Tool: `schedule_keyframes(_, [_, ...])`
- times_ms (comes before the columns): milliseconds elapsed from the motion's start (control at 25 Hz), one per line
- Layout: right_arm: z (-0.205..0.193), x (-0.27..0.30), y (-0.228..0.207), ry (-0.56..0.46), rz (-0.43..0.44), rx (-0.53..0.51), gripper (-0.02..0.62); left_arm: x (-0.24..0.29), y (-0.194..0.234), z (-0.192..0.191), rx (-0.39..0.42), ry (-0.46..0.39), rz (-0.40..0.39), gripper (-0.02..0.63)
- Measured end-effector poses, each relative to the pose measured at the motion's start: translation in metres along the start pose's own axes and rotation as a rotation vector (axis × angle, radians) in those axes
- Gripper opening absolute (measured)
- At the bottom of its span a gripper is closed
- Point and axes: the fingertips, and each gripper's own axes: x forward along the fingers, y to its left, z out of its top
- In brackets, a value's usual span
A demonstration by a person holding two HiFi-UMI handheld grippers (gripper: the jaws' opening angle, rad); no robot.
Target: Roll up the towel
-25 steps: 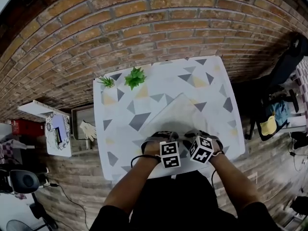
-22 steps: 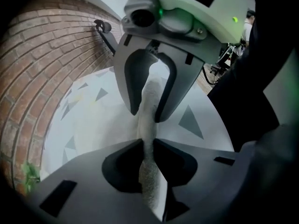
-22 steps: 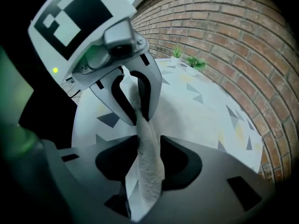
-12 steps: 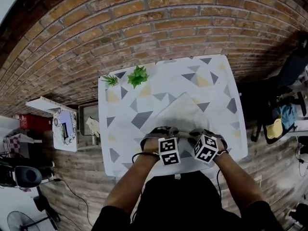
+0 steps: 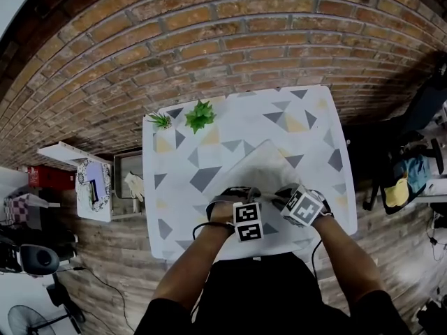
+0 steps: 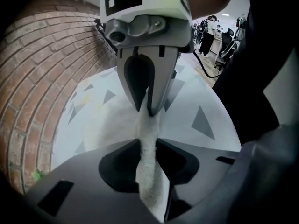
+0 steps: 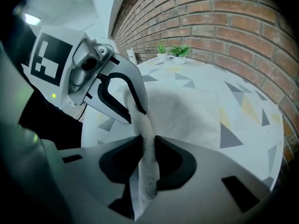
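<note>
A white towel point(image 5: 262, 167) lies on the triangle-patterned table point(image 5: 174, 187), and its near edge is gathered up at the table's front. My left gripper point(image 5: 239, 195) and right gripper point(image 5: 285, 197) sit side by side on that edge. In the left gripper view, a narrow fold of towel point(image 6: 148, 171) runs between my left gripper point(image 6: 148, 146) jaws, which have just been opening. The right gripper's fingers point(image 6: 154, 97) pinch the same fold just ahead. In the right gripper view, the towel fold point(image 7: 148, 171) is squeezed in my right gripper point(image 7: 147, 143), whose jaws have just been closing.
Two small green plants point(image 5: 199, 114) stand at the table's far left corner by the brick wall point(image 5: 209, 40). A low shelf with a framed item point(image 5: 89, 190) and a tray point(image 5: 126, 176) are left of the table. Chairs and bags point(image 5: 408, 173) stand to the right.
The right gripper has shifted a little to the right and rolled, its marker cube now tilted differently. The left gripper has hardly moved. The towel stays between both pairs of jaws.
</note>
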Motion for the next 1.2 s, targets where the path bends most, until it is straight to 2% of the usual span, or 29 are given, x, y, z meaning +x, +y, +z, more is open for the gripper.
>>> schedule_keyframes(40, [0.002,-0.001,-0.001,0.001,-0.019,-0.025,0.107,0.0,0.002,0.0,-0.012,-0.004,-0.015,0.103])
schedule_keyframes(160, [0.01,-0.006,0.0,-0.02,-0.087,-0.151,0.158,0.0,0.007,0.001,-0.059,-0.017,-0.066,0.083])
schedule_keyframes(360, [0.014,-0.001,0.011,0.0,-0.133,-0.301,0.16,0.0,0.02,0.0,-0.09,-0.024,-0.082,0.086])
schedule_keyframes(440, [0.01,0.006,0.004,0.031,-0.158,-0.32,0.153,-0.001,0.026,0.0,-0.095,-0.027,-0.071,0.117])
schedule_keyframes(520, [0.009,0.01,-0.002,0.043,-0.158,-0.306,0.121,-0.007,0.03,0.002,-0.082,-0.035,-0.047,0.146])
schedule_keyframes(600, [0.01,0.013,-0.006,0.043,-0.119,-0.265,0.098,-0.016,0.031,0.005,-0.042,-0.041,-0.01,0.155])
schedule_keyframes(800, [0.012,0.012,-0.014,-0.003,0.061,-0.03,0.067,-0.016,0.021,0.008,0.048,-0.018,0.008,0.155])
schedule_keyframes(880, [0.014,0.009,-0.017,-0.021,0.098,0.042,0.064,-0.008,0.019,0.004,0.058,0.001,-0.003,0.156])
schedule_keyframes(1000, [0.015,0.004,-0.021,-0.027,0.054,0.037,0.075,0.003,0.024,0.002,0.048,0.004,-0.009,0.158])
schedule_keyframes(1200, [0.023,-0.007,-0.02,-0.024,-0.133,-0.149,0.164,0.01,0.035,0.003,0.01,0.003,-0.035,0.117])
